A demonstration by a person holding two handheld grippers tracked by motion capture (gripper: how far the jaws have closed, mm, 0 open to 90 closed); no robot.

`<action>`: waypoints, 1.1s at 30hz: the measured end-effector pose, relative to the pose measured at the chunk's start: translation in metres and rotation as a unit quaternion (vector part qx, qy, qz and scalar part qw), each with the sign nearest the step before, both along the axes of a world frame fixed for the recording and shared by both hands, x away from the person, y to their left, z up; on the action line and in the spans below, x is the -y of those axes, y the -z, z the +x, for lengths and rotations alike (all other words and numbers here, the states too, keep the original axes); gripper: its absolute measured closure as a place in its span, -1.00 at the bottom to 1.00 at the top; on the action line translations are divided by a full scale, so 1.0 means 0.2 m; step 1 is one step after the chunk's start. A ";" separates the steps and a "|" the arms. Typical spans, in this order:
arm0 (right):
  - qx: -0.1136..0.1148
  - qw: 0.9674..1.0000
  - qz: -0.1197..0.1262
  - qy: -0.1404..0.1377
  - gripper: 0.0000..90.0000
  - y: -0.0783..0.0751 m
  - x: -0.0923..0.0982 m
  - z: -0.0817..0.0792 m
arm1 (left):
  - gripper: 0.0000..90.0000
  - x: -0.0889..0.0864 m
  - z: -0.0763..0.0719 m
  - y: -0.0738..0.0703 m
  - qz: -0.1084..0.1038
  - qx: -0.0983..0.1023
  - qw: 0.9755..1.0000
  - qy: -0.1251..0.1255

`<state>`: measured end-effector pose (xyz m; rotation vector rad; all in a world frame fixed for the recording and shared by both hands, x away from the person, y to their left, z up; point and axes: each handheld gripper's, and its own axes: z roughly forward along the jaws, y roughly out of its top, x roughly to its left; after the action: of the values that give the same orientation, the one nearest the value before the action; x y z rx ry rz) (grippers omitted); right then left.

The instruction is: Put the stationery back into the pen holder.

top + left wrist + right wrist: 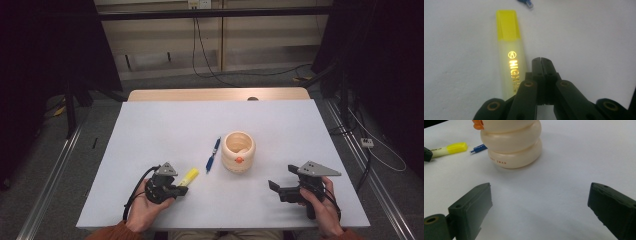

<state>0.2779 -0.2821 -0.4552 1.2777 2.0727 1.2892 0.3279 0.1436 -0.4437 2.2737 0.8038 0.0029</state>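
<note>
Two grippers: one in each hand, low over the white table (150,130).
Left gripper (541,60): jaws pressed together, pinching nothing.
Yellow highlighter (510,47): flat on the table, just beside the left gripper's tips, left of the cup in the high view.
Right gripper (540,202): jaws spread wide, pointing at the cup.
Cream cup (238,151): stands upright mid-table.
Blue pen (213,154): lies just left of the cup.

White table (150,130), grey floor (45,165)
</note>
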 end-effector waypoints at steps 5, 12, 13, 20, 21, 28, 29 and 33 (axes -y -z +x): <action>0.001 1.000 0.001 0.002 -0.89 0.00 0.00 0.00 | 1.00 -0.01 -0.01 -0.02 -0.032 0.018 0.999 -0.002; 0.002 1.000 0.000 0.002 -0.89 0.00 0.00 0.00 | 0.71 -0.05 -0.01 -0.06 -0.057 0.052 0.997 -0.026; 0.002 1.000 0.000 0.002 -0.89 0.00 0.00 0.00 | 0.62 -0.05 -0.01 -0.06 -0.060 0.054 0.996 -0.029; 0.003 1.000 0.000 0.002 -0.89 -0.01 0.00 0.00 | -0.20 -0.09 0.00 -0.07 -0.076 0.077 0.992 -0.059; 0.003 1.000 -0.001 0.002 -0.89 -0.01 0.00 0.00 | -0.30 -0.09 0.01 -0.07 -0.074 0.081 0.992 -0.064; 0.002 1.000 -0.001 0.002 -0.89 0.00 0.00 0.00 | -0.83 -0.10 0.04 -0.04 -0.070 0.061 0.993 -0.068; 0.002 1.000 -0.001 0.002 -0.89 0.00 0.00 0.00 | -0.87 -0.09 0.04 -0.04 -0.066 0.065 0.994 -0.062; 0.001 1.000 0.002 0.005 -0.88 0.00 0.01 0.00 | -0.87 -0.09 0.03 -0.06 -0.055 0.086 0.992 -0.069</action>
<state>0.2781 -0.2838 -0.4552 1.2864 2.0601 1.2892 0.3345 0.1606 -0.4327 2.0786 0.8462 0.2097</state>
